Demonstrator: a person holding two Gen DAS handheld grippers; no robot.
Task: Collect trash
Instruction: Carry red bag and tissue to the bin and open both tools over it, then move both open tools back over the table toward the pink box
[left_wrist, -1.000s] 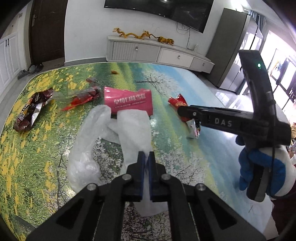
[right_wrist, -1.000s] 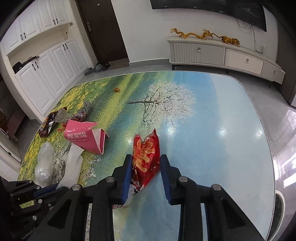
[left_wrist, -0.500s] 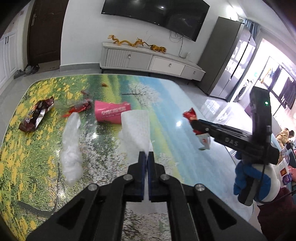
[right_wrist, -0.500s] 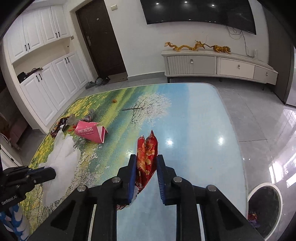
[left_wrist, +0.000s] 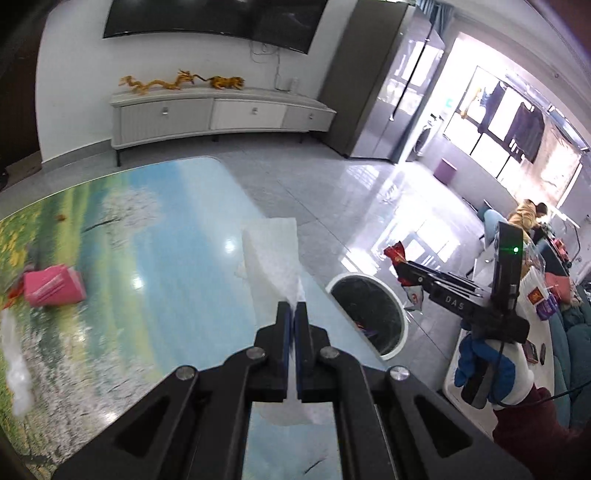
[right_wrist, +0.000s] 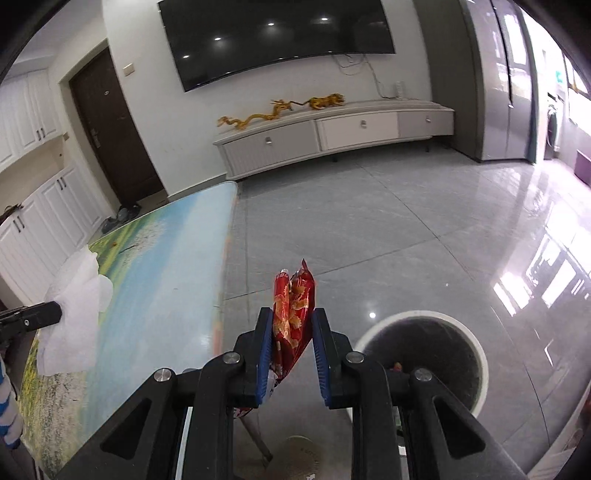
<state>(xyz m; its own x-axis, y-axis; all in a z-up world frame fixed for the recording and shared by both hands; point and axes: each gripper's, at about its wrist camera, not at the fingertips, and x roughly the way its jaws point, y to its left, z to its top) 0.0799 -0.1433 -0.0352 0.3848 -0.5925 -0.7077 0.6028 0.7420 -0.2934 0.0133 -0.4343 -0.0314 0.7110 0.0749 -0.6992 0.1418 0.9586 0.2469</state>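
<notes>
My left gripper (left_wrist: 294, 310) is shut on a white crinkled plastic sheet (left_wrist: 273, 258), held up over the right edge of the landscape-print table (left_wrist: 147, 258). My right gripper (right_wrist: 291, 321) is shut on a red snack wrapper (right_wrist: 295, 302) that stands upright between its blue pads, out past the table edge (right_wrist: 221, 280) and above the floor. A round bin with a white rim (right_wrist: 417, 314) and a dark liner stands on the floor just right of it. The left wrist view shows the same bin (left_wrist: 354, 275) and the right gripper (left_wrist: 400, 273) with the wrapper (left_wrist: 395, 253). The right wrist view shows the sheet (right_wrist: 77, 306) at far left.
On the table's left part lie a pink packet (left_wrist: 51, 286) and a white plastic bag (left_wrist: 14, 365). A gloved hand (left_wrist: 487, 373) holds the right gripper. A low white cabinet (right_wrist: 332, 136) lines the far wall. A person sits at the far right (left_wrist: 528, 214).
Both grippers have swung right, off the middle of the table toward the floor bin, each carrying its item. The right jaws have narrowed on the red wrapper.
</notes>
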